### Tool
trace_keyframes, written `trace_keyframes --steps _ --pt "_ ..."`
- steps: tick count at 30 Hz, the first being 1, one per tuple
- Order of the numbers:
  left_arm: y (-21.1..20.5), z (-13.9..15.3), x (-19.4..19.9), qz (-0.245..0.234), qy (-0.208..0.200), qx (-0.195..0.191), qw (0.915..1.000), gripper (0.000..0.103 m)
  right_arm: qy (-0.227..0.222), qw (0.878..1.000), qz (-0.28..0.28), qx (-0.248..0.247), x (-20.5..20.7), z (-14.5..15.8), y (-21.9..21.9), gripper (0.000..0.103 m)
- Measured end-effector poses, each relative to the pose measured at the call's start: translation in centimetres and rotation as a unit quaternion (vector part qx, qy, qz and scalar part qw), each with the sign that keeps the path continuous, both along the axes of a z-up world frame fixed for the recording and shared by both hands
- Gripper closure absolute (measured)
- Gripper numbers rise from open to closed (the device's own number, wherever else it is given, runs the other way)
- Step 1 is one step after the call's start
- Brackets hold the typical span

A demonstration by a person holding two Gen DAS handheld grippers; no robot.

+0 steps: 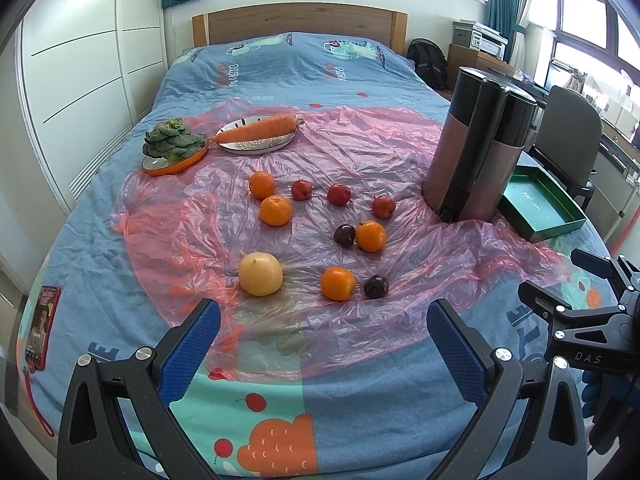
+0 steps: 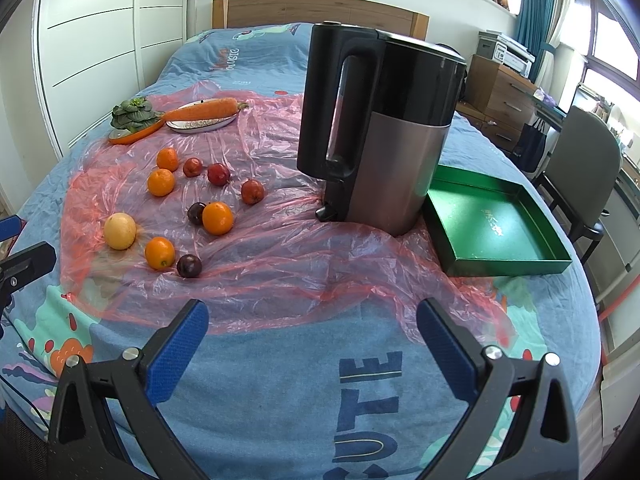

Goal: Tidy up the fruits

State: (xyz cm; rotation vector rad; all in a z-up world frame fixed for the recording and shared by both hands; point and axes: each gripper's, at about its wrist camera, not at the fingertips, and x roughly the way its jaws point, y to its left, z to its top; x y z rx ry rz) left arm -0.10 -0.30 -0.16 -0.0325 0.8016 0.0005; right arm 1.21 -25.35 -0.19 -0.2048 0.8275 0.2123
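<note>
On the bed, spread over a pink plastic sheet (image 1: 360,152), I see the fruit lying loose: four oranges (image 1: 275,210), three red fruits (image 1: 339,194), two dark plums (image 1: 376,286) and one pale yellow fruit (image 1: 261,274). One plum touches an orange near the middle of the sheet. Behind them a carrot (image 1: 256,130) rests on a white plate (image 1: 260,145), beside a leafy green on an orange dish (image 1: 176,164). A kettle (image 2: 380,132) stands upright on the sheet's right side, with a green tray (image 2: 496,228) just beside it, empty. My left tongs (image 1: 324,340) hang wide open, gripping nothing, short of the nearest fruit. My right tongs (image 2: 312,336) are equally wide open and empty, over bare blanket (image 2: 280,380).
</note>
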Motion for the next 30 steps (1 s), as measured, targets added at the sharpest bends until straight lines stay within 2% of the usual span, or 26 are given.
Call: trace_keyframes --steps 30 --pt "0.3 -1.1 0.4 0.014 0.019 0.018 0.9996 0.002 0.008 1.0 0.002 0.025 -0.1 -0.4 0.0 0.0"
